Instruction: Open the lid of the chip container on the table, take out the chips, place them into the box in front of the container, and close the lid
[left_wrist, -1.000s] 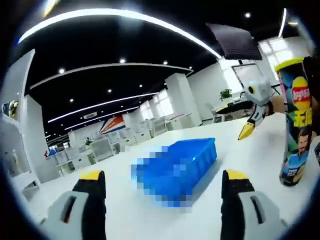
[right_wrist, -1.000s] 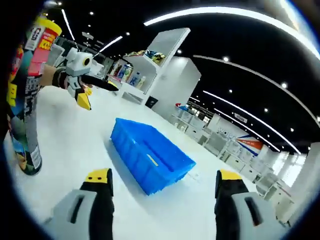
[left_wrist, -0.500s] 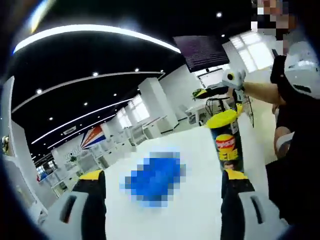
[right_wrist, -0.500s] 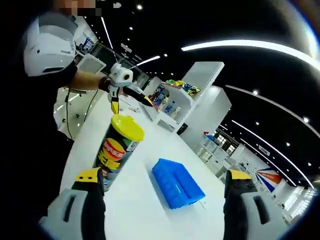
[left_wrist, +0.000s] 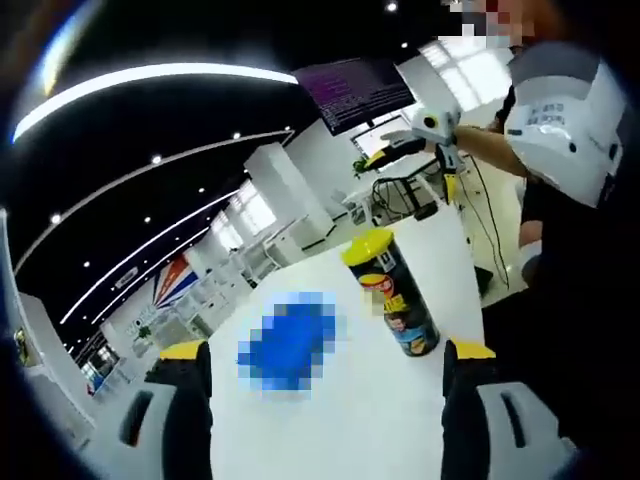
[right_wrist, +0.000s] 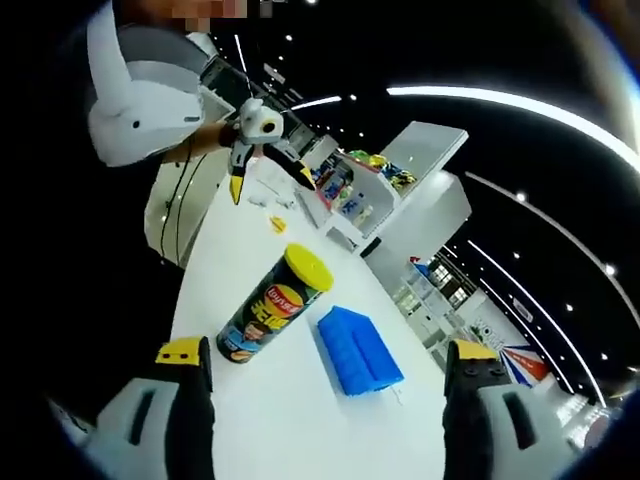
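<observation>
Currently noted, left gripper view: left gripper (left_wrist: 325, 400) with jaws spread wide, gripping nothing, raised above the white table (left_wrist: 400, 420). Chip container (left_wrist: 392, 292) upright on the table, ahead of the jaws and closer to the right jaw, yellow lid (left_wrist: 366, 246) seated on top. Blue box (left_wrist: 290, 338) lying ahead between the jaws, nearer the left one, just beside the container but apart from it; surface blurred, contents not discernible.

Right gripper view: right gripper (right_wrist: 325, 400) likewise wide apart and empty, high above the same table (right_wrist: 290, 420). Container (right_wrist: 272, 316) ahead of the left jaw, lid (right_wrist: 308, 268) closed. Box (right_wrist: 358, 350) ahead between the jaws, close beside the container. Beyond the container, another gripper (right_wrist: 252, 130) held by a person's hand, well apart from both items.
</observation>
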